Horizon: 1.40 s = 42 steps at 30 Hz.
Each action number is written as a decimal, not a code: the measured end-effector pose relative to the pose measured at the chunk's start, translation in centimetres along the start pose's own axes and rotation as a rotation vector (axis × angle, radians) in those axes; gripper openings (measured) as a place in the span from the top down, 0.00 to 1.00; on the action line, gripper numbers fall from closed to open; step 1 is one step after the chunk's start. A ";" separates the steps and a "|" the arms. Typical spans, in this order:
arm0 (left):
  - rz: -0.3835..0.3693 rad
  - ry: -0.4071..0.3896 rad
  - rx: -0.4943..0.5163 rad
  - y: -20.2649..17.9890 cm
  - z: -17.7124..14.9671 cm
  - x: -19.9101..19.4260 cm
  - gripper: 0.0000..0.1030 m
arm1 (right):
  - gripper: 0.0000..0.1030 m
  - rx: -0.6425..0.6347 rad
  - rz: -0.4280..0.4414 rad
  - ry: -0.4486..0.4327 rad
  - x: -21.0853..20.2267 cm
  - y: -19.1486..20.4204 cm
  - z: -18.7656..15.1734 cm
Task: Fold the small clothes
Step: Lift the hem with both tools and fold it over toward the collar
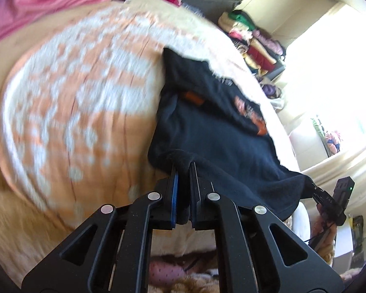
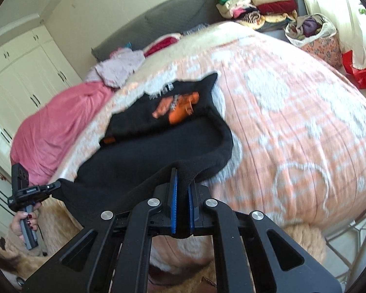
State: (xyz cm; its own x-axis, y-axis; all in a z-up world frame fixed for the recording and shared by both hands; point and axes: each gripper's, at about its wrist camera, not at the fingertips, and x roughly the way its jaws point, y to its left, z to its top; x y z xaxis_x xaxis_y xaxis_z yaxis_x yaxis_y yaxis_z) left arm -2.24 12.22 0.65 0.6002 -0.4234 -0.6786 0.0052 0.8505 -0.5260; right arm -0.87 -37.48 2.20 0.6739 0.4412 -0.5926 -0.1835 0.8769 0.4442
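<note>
Left wrist: jaws clamp black shirt (image 1: 207, 131).

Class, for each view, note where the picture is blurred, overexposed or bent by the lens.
Left wrist view: bedspread motion-blurred, window blown out, left claw sharp. Right wrist view: black shirt and bedspread smeared, cupboards bowed by the fisheye.

Black garment (image 2: 158, 131) with orange print (image 2: 180, 109) is showing white lettering, probably too blurred to read.
</note>
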 end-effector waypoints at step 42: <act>0.119 -0.195 0.102 -4.3 19.4 7.4 0.98 | 0.94 -0.034 -0.081 -0.146 11.4 -0.1 18.3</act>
State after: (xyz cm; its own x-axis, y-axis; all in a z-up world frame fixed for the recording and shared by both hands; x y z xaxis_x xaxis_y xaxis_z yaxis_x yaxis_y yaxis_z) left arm 17.72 11.50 7.84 0.7447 -0.2587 -0.6152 0.0005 0.9220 -0.3872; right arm 19.99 -36.04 7.69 0.7838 0.3388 -0.5204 -0.1467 0.9154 0.3749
